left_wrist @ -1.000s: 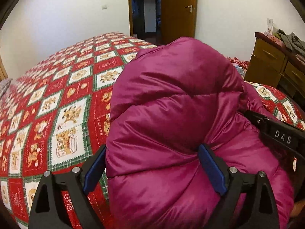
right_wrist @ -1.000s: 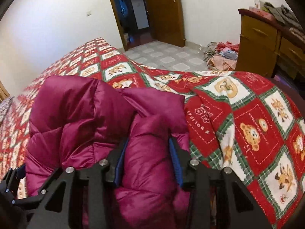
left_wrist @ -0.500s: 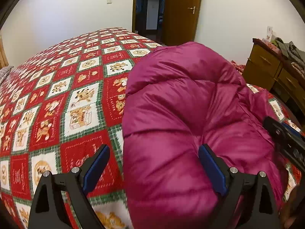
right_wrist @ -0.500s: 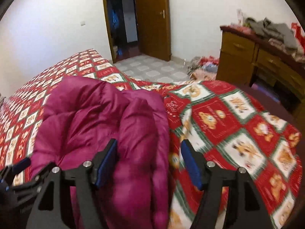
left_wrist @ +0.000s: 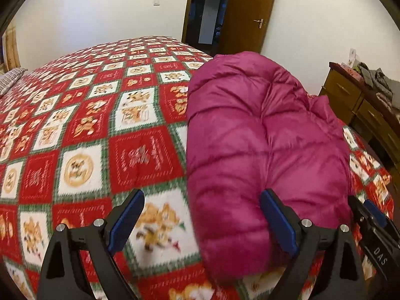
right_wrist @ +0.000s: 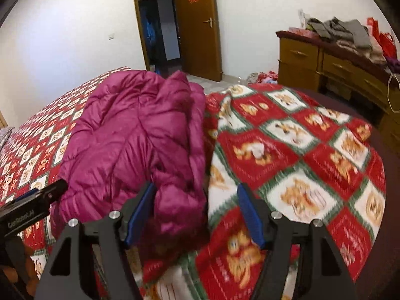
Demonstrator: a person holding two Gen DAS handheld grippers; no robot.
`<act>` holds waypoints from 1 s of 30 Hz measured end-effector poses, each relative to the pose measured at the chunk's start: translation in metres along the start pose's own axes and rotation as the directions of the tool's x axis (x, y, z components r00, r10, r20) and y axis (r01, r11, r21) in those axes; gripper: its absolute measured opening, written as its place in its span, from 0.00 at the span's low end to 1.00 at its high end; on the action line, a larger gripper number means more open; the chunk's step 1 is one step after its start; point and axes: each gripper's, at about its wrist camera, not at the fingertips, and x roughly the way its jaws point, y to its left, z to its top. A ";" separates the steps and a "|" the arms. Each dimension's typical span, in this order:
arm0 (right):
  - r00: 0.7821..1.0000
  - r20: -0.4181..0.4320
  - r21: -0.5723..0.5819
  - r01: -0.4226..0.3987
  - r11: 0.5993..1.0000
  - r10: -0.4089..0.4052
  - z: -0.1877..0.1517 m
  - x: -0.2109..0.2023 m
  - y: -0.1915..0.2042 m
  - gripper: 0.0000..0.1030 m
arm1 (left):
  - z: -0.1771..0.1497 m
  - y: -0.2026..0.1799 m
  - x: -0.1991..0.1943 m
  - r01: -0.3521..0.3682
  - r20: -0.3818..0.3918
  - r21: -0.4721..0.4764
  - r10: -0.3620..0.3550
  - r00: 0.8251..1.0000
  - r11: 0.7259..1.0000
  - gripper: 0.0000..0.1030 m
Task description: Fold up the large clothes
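Observation:
A magenta puffer jacket (left_wrist: pixel 260 150) lies folded in a thick bundle on the red, green and white patterned bedspread (left_wrist: pixel 95 130). My left gripper (left_wrist: pixel 202 221) is open and empty; the jacket's near end bulges between its fingers without being pinched. In the right wrist view the jacket (right_wrist: pixel 135 140) lies left of centre. My right gripper (right_wrist: pixel 197 215) is open and empty, its left finger beside the jacket's near edge. Each gripper shows at the edge of the other's view.
A wooden dresser (right_wrist: pixel 332 67) piled with clothes (right_wrist: pixel 342 32) stands to the right of the bed. A brown door (right_wrist: pixel 197 25) stands open at the back. Loose clothes (right_wrist: pixel 262 76) lie on the floor near the dresser. A pillow (left_wrist: pixel 10 80) lies far left.
Both grippers opened and let go of the jacket, then pulled back from it. The jacket now rests on the bedspread on its own.

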 end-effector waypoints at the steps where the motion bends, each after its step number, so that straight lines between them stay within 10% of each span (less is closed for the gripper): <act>1: 1.000 0.003 0.006 0.005 1.000 -0.005 -0.002 -0.003 -0.001 0.67 | -0.004 0.000 -0.004 -0.006 0.001 0.005 0.006 1.000 1.000 0.92; 17: 0.995 0.099 0.086 -0.017 0.996 0.008 -0.023 -0.060 0.013 0.69 | -0.053 -0.007 -0.101 -0.098 0.127 0.084 0.087 0.988 0.992 0.92; 30: 0.945 0.312 -0.174 -0.050 0.984 0.103 0.033 -0.152 0.057 0.80 | -0.034 -0.007 -0.203 -0.186 0.388 0.017 0.165 0.907 0.982 0.92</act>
